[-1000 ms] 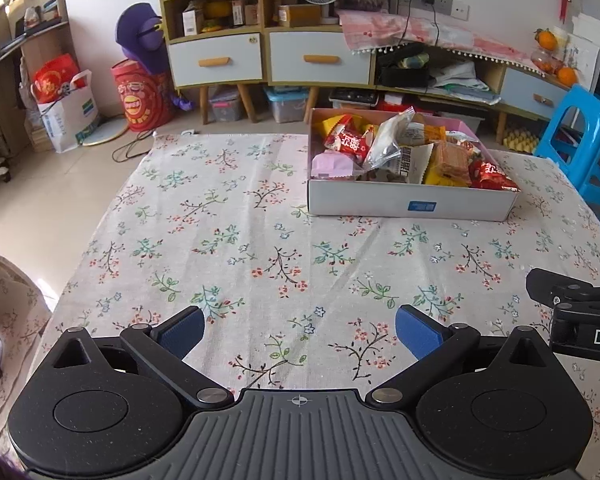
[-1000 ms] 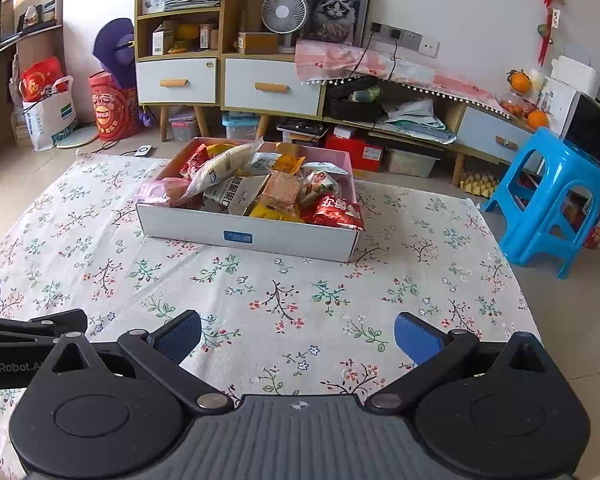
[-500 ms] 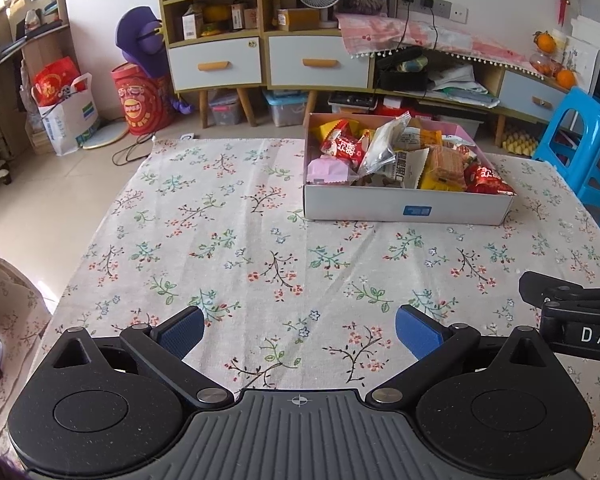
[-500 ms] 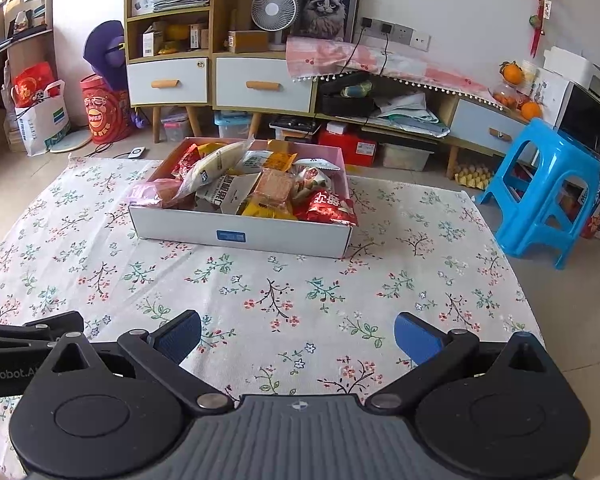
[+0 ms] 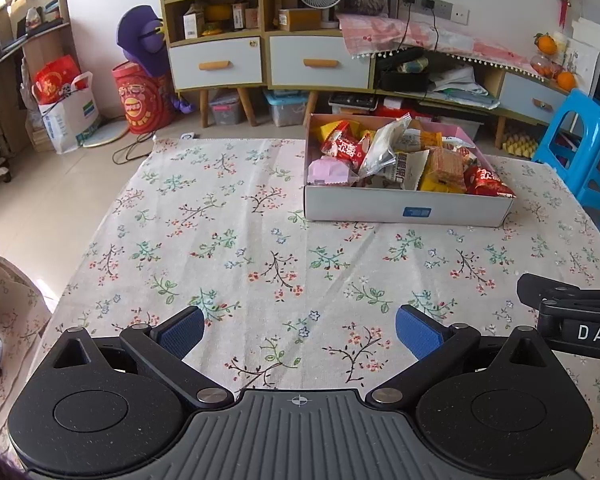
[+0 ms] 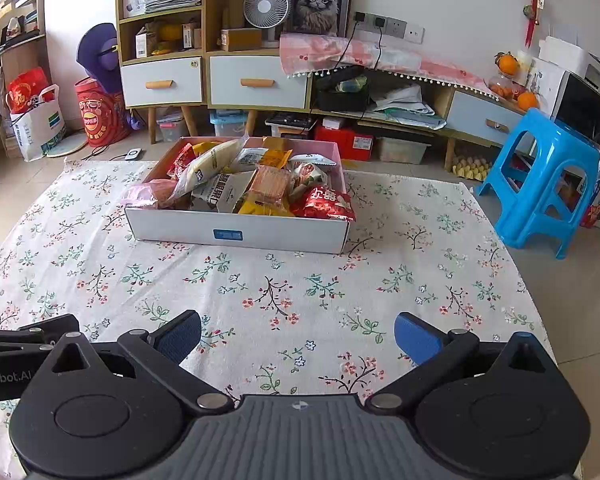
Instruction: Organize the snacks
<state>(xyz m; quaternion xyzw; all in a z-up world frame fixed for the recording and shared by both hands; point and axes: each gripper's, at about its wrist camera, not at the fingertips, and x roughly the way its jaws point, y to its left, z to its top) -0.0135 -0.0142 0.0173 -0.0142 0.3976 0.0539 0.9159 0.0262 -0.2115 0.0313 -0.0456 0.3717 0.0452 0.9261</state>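
Note:
A white cardboard box (image 5: 404, 210) (image 6: 236, 234) stands at the far side of the floral tablecloth, heaped with several snack packets: red bags (image 6: 326, 202), a pink pack (image 5: 328, 172), a clear long bag (image 6: 210, 164) and yellow wafers (image 6: 266, 196). My left gripper (image 5: 298, 330) hovers open over the near cloth, nothing between its blue pads. My right gripper (image 6: 298, 336) is likewise open and empty, well short of the box. Each gripper's side shows at the edge of the other's view.
The floral tablecloth (image 5: 228, 240) covers the table. A blue plastic stool (image 6: 540, 184) stands off the right edge. Behind the table are drawer cabinets (image 6: 256, 80), a fan (image 6: 266, 4), shelves, and bags (image 5: 68, 112) on the floor at left.
Both grippers have drawn back a little from the box and tilted slightly; the box sits a bit farther away in both views. Their jaws stay open.

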